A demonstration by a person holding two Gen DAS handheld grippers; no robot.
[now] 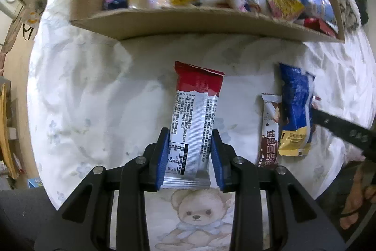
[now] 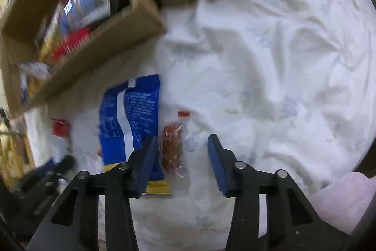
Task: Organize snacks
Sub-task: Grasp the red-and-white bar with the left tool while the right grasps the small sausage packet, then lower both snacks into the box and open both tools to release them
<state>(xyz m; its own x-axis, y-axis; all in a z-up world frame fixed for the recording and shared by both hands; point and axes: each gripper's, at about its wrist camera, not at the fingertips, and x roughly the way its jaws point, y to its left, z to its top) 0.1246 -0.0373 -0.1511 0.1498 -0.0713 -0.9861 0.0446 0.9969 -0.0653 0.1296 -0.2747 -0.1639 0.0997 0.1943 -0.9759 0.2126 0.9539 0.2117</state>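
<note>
The left claw [image 1: 189,154] was seen clamped on the lower part of a red-and-silver snack bar [image 1: 195,119], its blue pads [image 1: 162,157] pressed against both long edges while the bar lay on the white bed sheet [image 1: 94,98]. The right claw [image 2: 182,161] stood apart, unclamped, straddling a small clear packet of red snack [image 2: 172,147] that lay between its fingers; the left finger rested over the edge of a blue snack bag [image 2: 131,124] just beside it.

For the step to be done well, the bar would probably best be lifted straight up before being carried toward the cardboard box [image 1: 188,22], so that the wrapper was not dragged across the wrinkled sheet. The right claw would likely need centring on the small packet, clear of the blue bag, lest both be caught.

The box, already crowded with packets, lay beyond the loose snacks, its near wall forming an edge to be cleared. A brown-and-white snack bar [image 1: 270,131] lay beside the blue bag. Open sheet was visible to the right in the right wrist view.
</note>
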